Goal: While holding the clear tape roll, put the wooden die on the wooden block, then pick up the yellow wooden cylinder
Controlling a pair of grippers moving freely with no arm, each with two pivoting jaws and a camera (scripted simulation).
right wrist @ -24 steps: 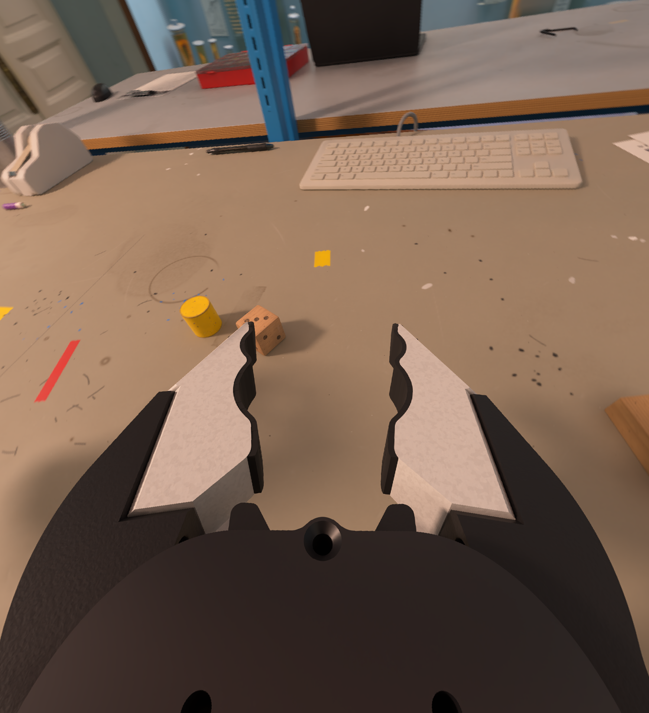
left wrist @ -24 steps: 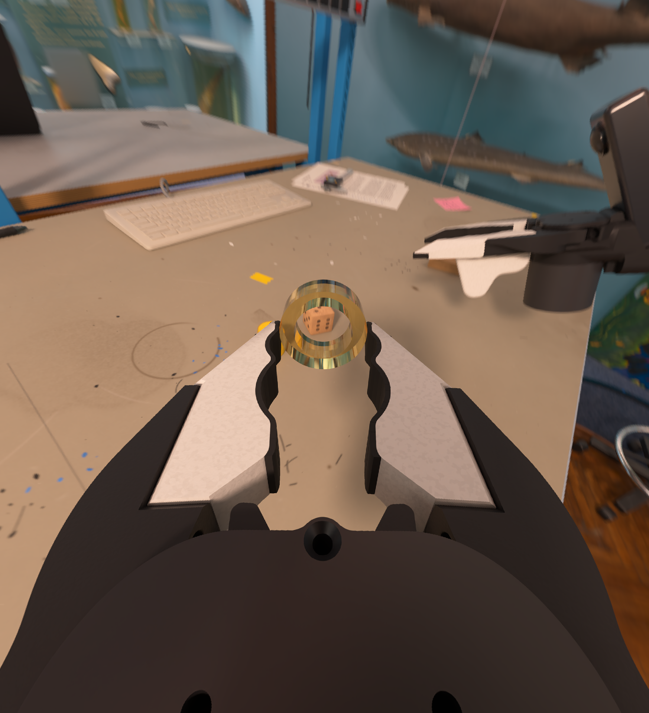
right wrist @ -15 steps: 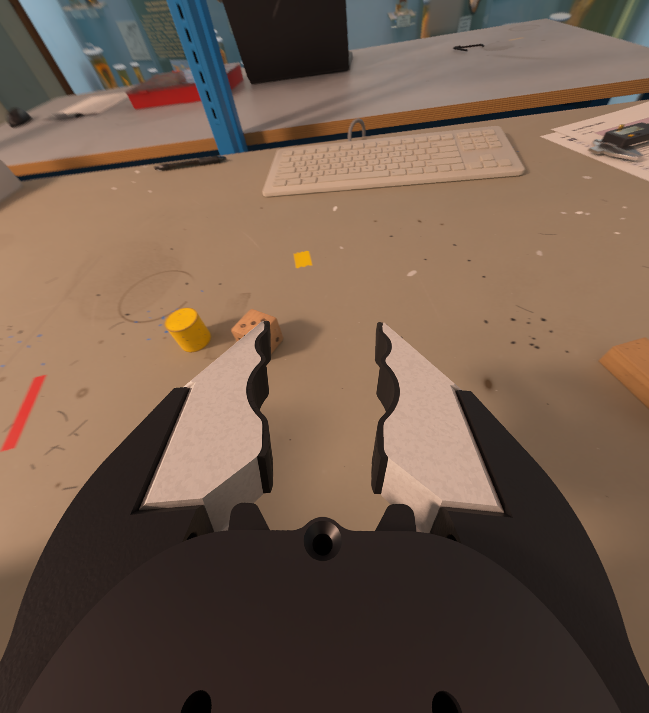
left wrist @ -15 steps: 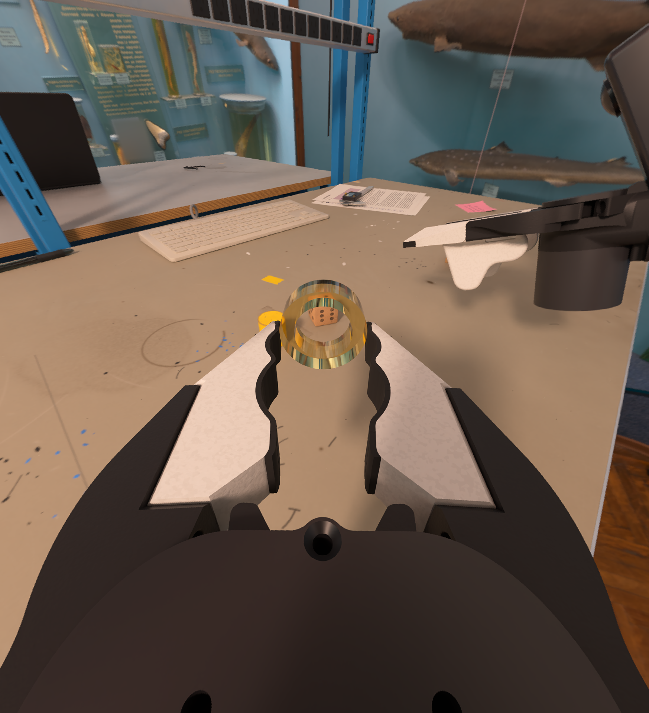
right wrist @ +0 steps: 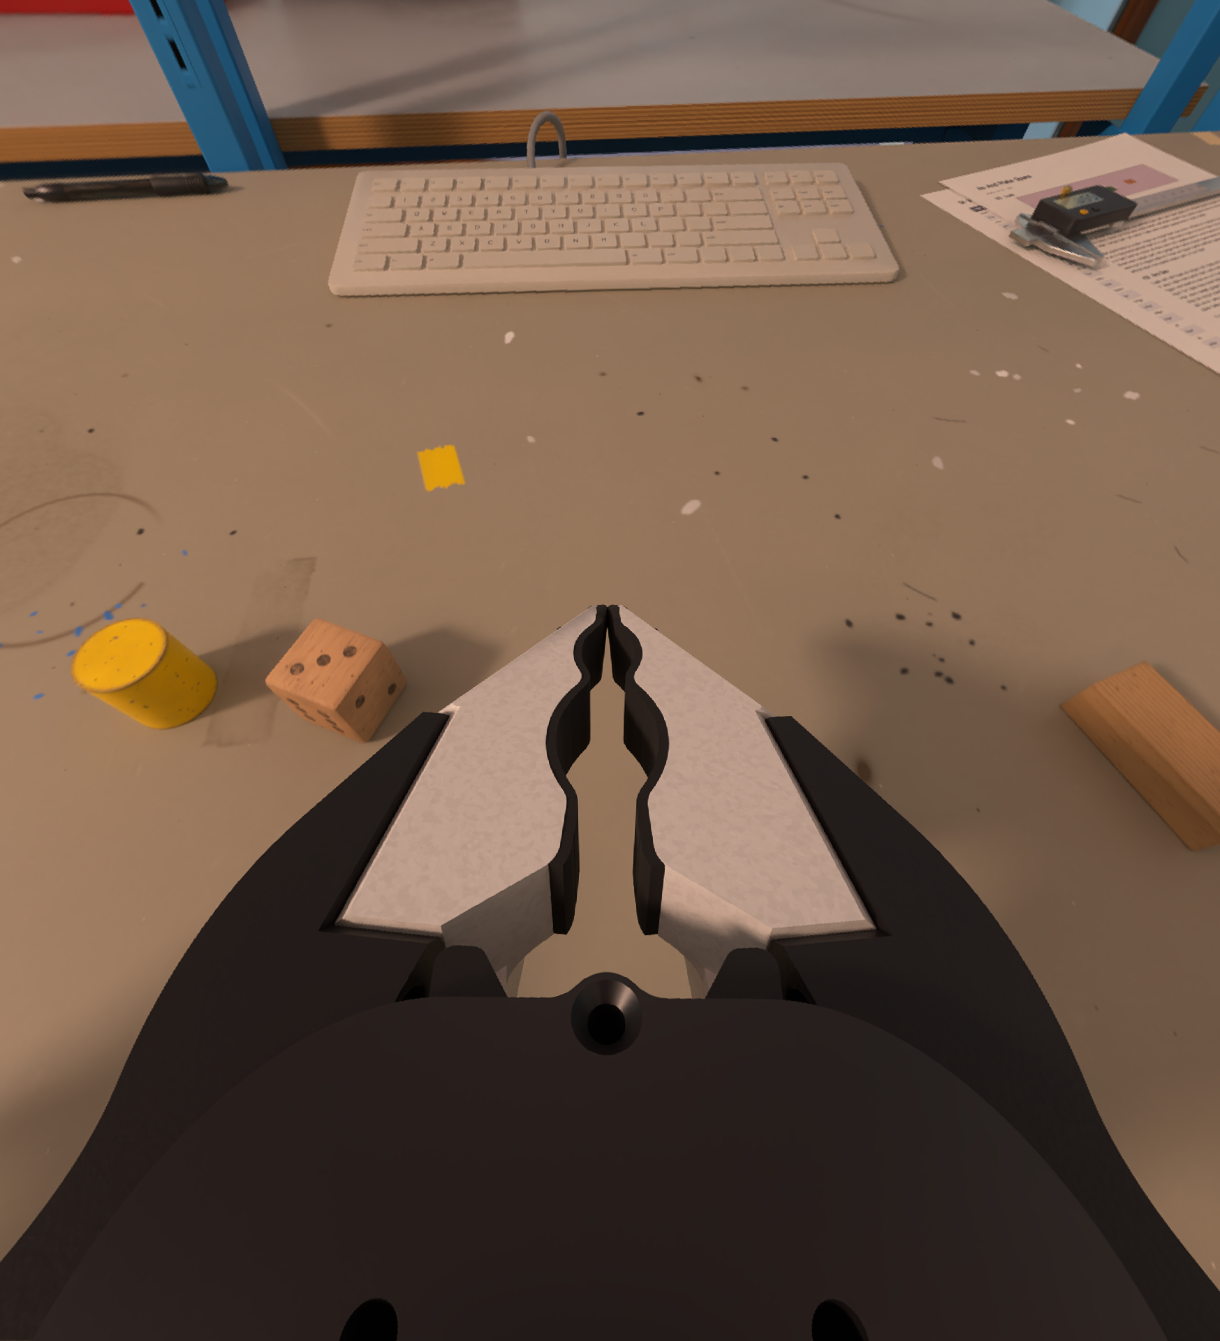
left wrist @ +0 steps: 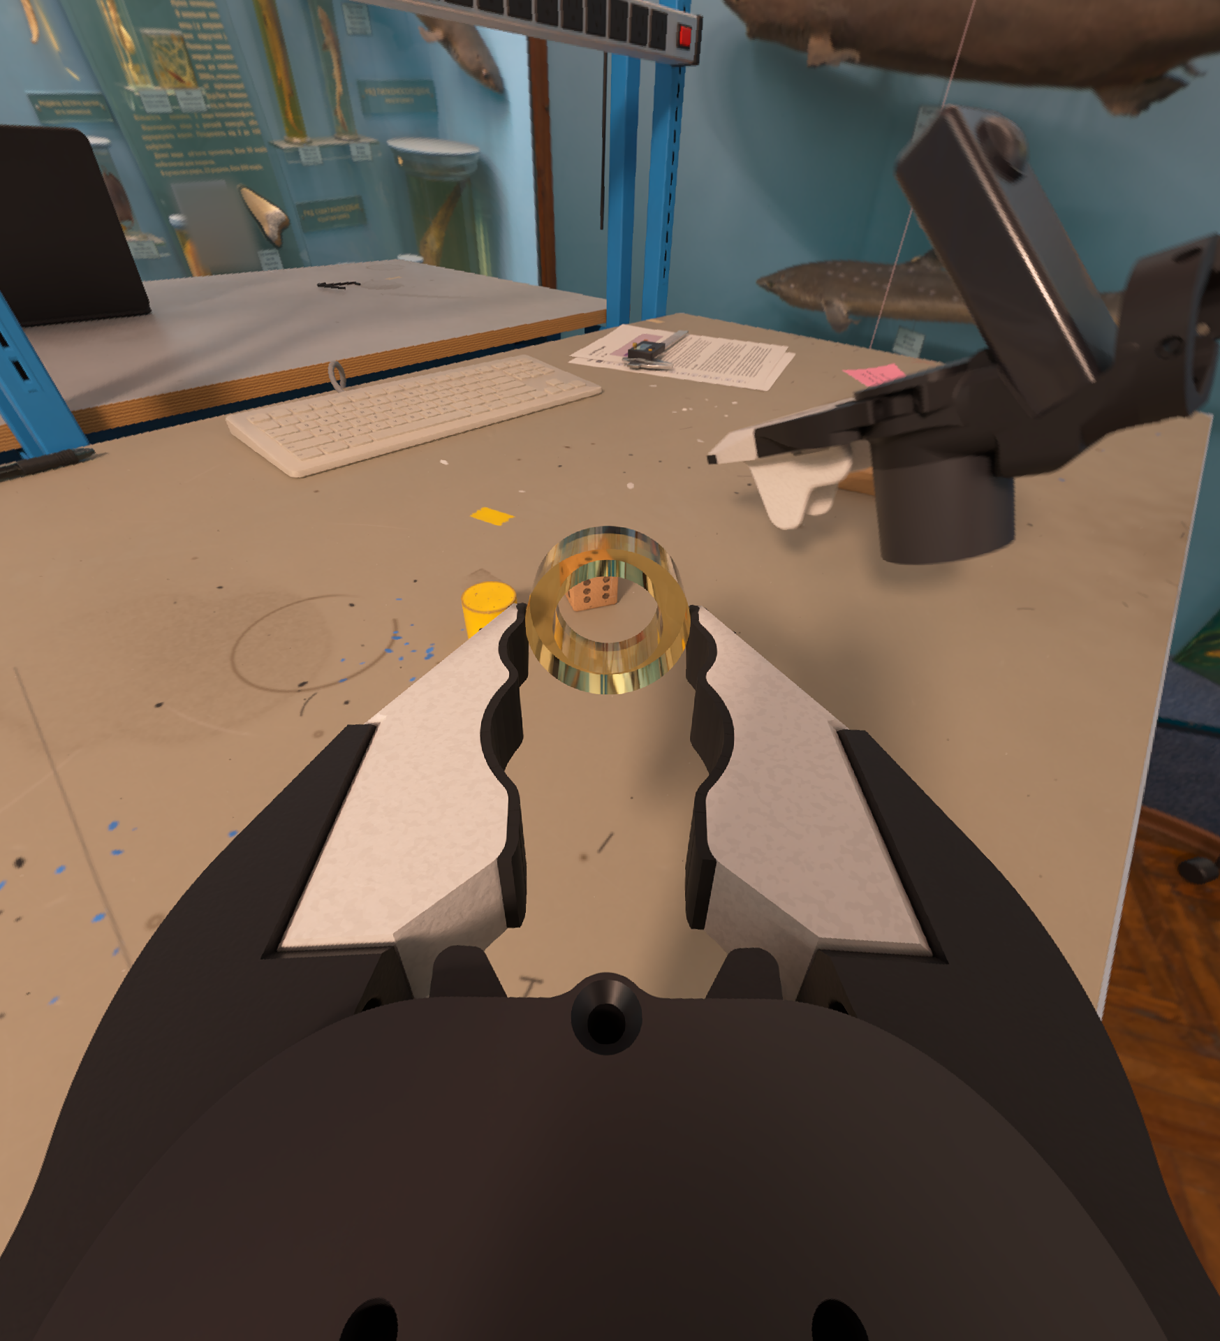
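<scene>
- Left tool [left wrist: 605, 631]: fingers clamped on the clear tape roll [left wrist: 607, 611] at their tips, the roll's open bore facing the camera and held clear of the table [left wrist: 157, 580].
- Right tool [right wrist: 605, 617]: fingertips pressed together with nothing between them, poised above bare table between the task objects; in the left wrist view it appears to the right, raised above the surface [left wrist: 759, 464].
- Wooden die [right wrist: 337, 678]: resting on the table just left of the right tool's tips, not touched by them; also visible through the roll's bore in the left wrist view [left wrist: 594, 593].
- Yellow wooden cylinder [right wrist: 144, 671]: standing on the table just beside the die, on the side away from the tool.
- Wooden block [right wrist: 1173, 755]: lying flat, well apart to the right, nothing on it.
- Keyboard [right wrist: 610, 228] and papers [right wrist: 1173, 290]: at the far edge, outside the working zone.
- Risk, judged: the die placement has not begun. Approaching the die with fingers together would push it into the cylinder rather than grasp it; the fingers must part first.
- Risk, judged: the roll is held only at the fingertips, so a jolt could let it slip or rotate.
</scene>
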